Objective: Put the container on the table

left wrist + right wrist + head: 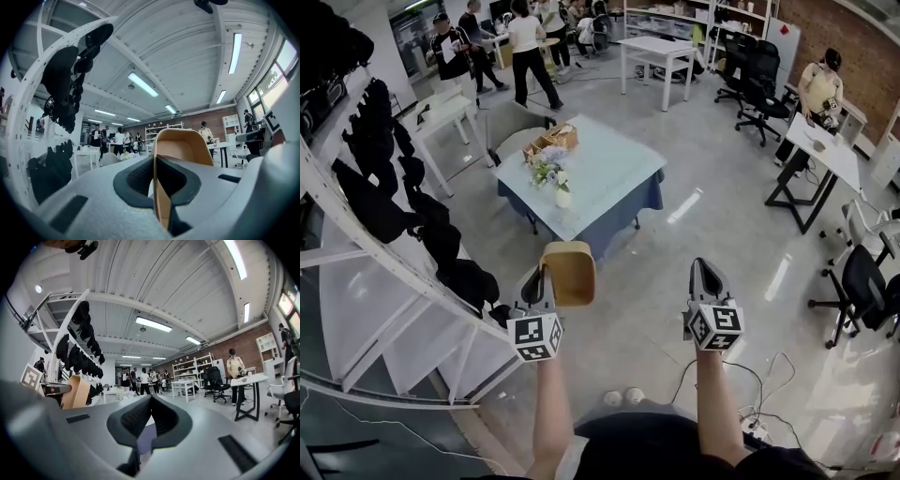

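Note:
A tan, wood-coloured container hangs in the air over the floor, short of the table. My left gripper is shut on its thin wall. In the left gripper view the container rises beyond the jaws, its wall pinched between the pads of the left gripper. The table has a pale blue top and dark blue skirt, and stands ahead of me. My right gripper is held level to the right, jaws together, holding nothing. In the right gripper view the right gripper is shut, and the container shows at left.
On the table stand a small vase of flowers and a wooden box. A white rack hung with black items runs along my left. Office chairs, white desks and standing people ring the room. Cables lie on the floor.

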